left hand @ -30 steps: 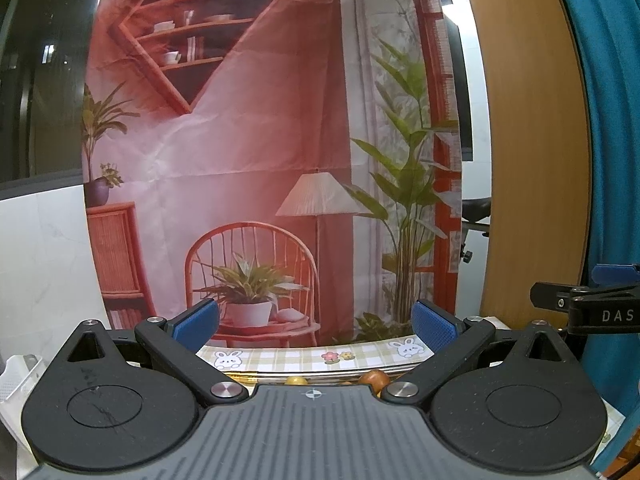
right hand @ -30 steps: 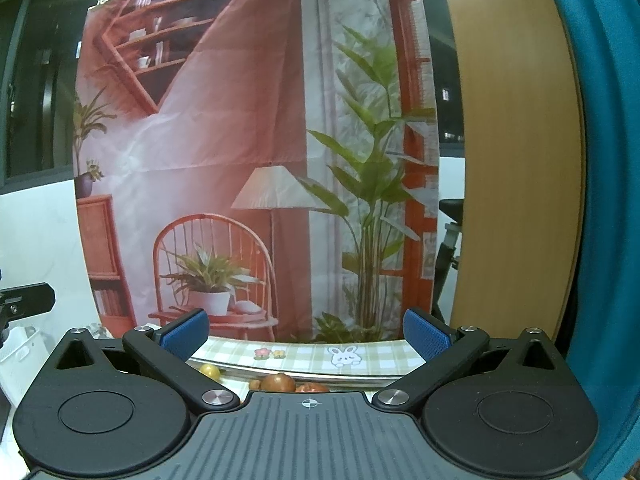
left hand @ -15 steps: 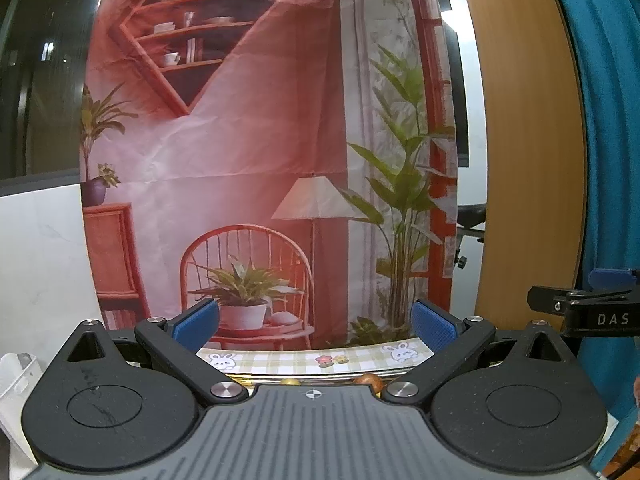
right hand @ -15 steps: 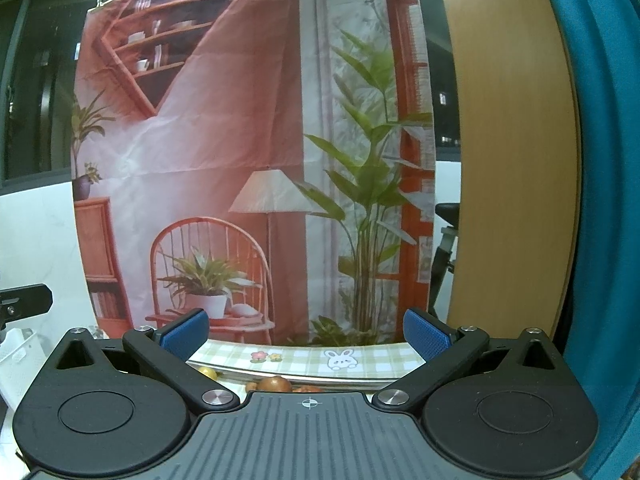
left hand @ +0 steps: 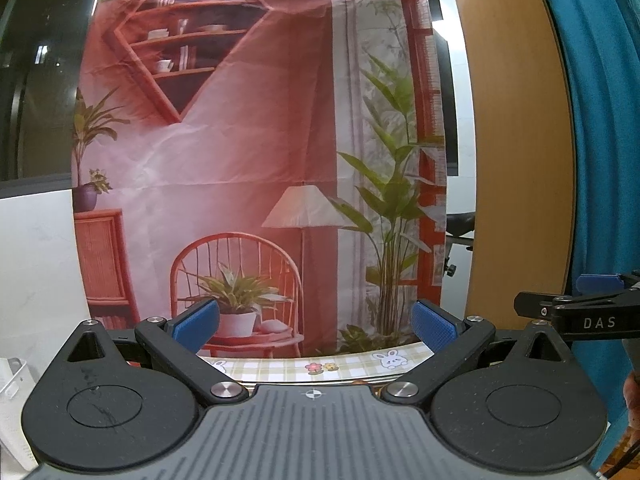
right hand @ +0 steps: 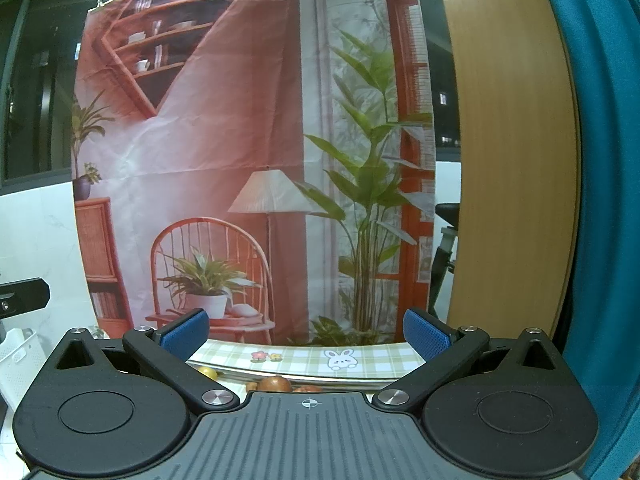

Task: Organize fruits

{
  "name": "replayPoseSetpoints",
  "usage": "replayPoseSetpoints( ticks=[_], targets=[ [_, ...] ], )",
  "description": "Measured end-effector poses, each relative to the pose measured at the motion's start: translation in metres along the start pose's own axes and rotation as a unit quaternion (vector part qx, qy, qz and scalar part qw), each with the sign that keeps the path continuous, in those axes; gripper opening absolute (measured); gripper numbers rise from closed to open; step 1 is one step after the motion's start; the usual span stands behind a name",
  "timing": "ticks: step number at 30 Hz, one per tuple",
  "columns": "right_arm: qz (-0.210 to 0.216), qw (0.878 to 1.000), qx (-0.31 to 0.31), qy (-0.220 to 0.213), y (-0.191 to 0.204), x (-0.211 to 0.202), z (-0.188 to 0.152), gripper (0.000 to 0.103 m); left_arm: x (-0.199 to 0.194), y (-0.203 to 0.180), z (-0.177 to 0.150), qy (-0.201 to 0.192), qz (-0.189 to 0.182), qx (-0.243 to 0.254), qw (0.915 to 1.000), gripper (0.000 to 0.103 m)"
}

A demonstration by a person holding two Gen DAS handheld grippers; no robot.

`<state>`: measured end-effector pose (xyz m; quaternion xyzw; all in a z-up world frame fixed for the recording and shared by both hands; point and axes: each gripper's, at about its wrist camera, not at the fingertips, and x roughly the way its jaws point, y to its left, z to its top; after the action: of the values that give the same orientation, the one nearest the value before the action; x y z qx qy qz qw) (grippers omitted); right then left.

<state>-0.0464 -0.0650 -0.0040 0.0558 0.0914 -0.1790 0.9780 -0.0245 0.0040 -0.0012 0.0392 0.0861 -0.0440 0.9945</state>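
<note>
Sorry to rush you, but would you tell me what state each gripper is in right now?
Left gripper: open, fingers wide apart, holding nothing.
Right gripper: open, fingers wide apart, holding nothing.

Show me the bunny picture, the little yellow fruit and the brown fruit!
bunny picture (right hand: 339, 359), right wrist view, on its white face.
yellow fruit (right hand: 207, 372), right wrist view, on its top.
brown fruit (right hand: 275, 384), right wrist view, on its rounded top.

Both wrist fisheyes look level and forward over their own black gripper bodies at the hanging red printed room-scene backdrop (left hand: 240, 160) (right hand: 224, 152), fairly near; the green checked tablecloth (left hand: 280, 368) (right hand: 304, 360) edges each lower frame.
</note>
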Motion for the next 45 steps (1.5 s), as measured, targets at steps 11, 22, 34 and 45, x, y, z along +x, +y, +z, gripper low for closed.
replayPoseSetpoints(
  ticks=[11,22,34,45],
  targets=[
    [0.0,1.0,0.0,0.001,0.0,0.0,0.001,0.103,0.002,0.0,0.001,0.006,0.013,0.0,0.9999,0.103],
    [0.001,1.0,0.001,0.001,0.0,0.0,0.0,0.103,0.004,0.001,0.0,0.011,0.013,0.0,0.9999,0.103],
    [0.007,1.0,0.003,0.011,-0.008,0.019,-0.014,0.103,0.066,0.044,-0.029,0.092,0.05,-0.042,0.9936,0.103],
    [0.011,0.997,0.027,0.069,-0.035,0.106,-0.066,0.103,0.158,0.092,-0.081,0.189,0.061,-0.05,0.9789,0.076]
  ],
)
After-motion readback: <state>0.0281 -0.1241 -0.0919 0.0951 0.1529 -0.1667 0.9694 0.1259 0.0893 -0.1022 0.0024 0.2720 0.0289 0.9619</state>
